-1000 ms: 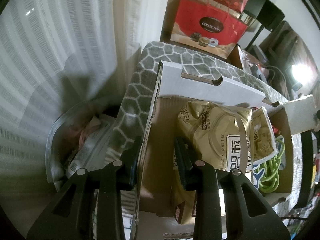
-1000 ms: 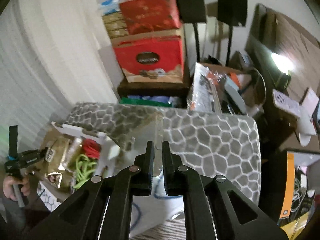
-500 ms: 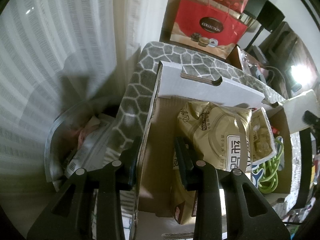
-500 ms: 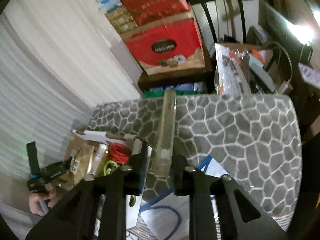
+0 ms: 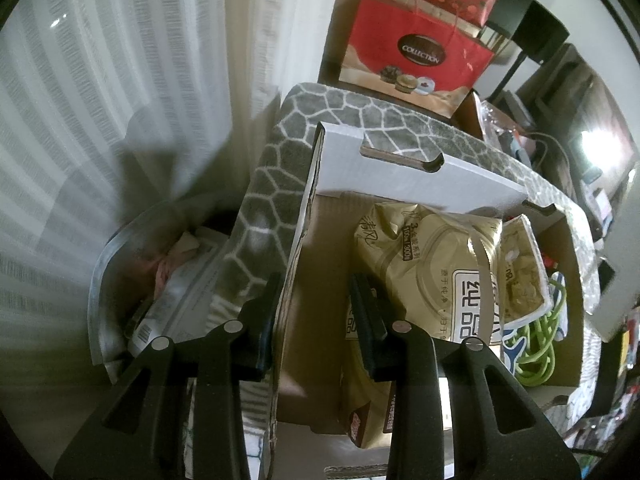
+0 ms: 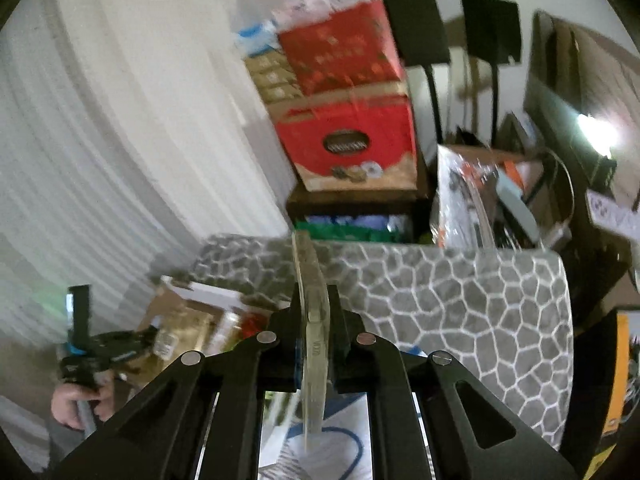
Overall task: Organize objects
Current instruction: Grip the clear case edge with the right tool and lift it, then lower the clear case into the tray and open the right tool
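An open cardboard box sits on a grey patterned cover and holds a gold tissue pack, a snack bag and a green cord. My left gripper is open and straddles the box's left wall, with a clear gap on the inner side. My right gripper is closing, pads pressed on a thin cardboard flap seen edge-on at the box's right end. That flap shows white in the left wrist view. In the right wrist view a hand holds the left gripper over the box.
The grey honeycomb-patterned surface stretches right of the box. A red gift bag and stacked boxes stand behind it. A lined bin with papers sits left of the box by the white curtain. Cluttered shelves and cables fill the far right.
The right gripper has risen and tipped up with the flap still in it. In the left view the white flap at the right has shifted. The left gripper has not moved.
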Available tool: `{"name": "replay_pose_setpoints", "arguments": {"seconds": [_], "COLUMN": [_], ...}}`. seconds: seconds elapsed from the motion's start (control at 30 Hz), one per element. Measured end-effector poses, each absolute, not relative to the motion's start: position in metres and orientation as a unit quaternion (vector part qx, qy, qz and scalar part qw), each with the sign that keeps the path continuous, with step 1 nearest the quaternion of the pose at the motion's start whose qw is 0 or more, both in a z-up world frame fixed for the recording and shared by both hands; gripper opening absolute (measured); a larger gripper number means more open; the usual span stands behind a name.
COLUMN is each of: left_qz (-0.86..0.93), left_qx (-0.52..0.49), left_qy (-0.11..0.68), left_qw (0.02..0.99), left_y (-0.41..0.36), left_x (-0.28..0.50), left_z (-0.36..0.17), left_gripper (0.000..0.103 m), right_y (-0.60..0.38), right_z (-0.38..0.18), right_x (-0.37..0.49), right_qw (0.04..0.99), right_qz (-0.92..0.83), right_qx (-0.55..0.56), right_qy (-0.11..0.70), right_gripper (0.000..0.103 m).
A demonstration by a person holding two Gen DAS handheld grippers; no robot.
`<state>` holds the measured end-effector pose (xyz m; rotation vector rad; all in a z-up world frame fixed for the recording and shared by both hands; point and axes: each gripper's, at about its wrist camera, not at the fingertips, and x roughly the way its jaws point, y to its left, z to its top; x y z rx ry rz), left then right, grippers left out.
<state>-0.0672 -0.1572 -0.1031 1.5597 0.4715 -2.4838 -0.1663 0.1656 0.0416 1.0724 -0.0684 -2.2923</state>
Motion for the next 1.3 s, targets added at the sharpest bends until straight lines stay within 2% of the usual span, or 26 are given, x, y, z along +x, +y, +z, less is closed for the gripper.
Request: {"name": "replay_pose_setpoints", "arguments": {"seconds": [0.37,0.7,0.77,0.83,0.87,0.9,1.07,1.3], "left_qz": [-0.833,-0.834,-0.833,-0.833,-0.833,-0.834,-0.834,-0.834], "left_qx": [0.523,0.522,0.522,0.521,0.521,0.521,0.52,0.52], "left_qy": [0.159,0.161,0.163,0.164,0.164,0.164,0.167,0.166], "left_qw": [0.086,0.084,0.083,0.082,0.082,0.082,0.081,0.081], "left_y": [-0.157,-0.156,-0.156,-0.156,-0.156,-0.155,-0.156,-0.156], "left_x": [-0.067,-0.068,-0.067,-0.067,-0.067,-0.068,-0.066,-0.066], "left_z": [-0.103,-0.101,-0.101,-0.1,-0.1,-0.099,-0.1,-0.099], "left_gripper": [0.03,0.03,0.03,0.03,0.03,0.03,0.03,0.03], "right_y": [0.111,0.042,0.027,0.018,0.015,0.013,0.012,0.033], "right_z": [0.087,0.05,0.041,0.033,0.029,0.026,0.019,0.014], "right_x": [-0.13,-0.116,-0.111,-0.109,-0.108,-0.108,-0.101,-0.122], "right_qw": [0.345,0.325,0.33,0.351,0.368,0.381,0.407,0.377], "right_qz": [-0.863,-0.856,-0.848,-0.833,-0.821,-0.812,-0.792,-0.802], "right_qx": [0.367,0.378,0.387,0.406,0.42,0.429,0.447,0.457], "right_qy": [0.038,0.139,0.152,0.136,0.12,0.108,0.086,0.068], "right_gripper": [0.008,0.009,0.011,0.026,0.04,0.046,0.046,0.046]}}
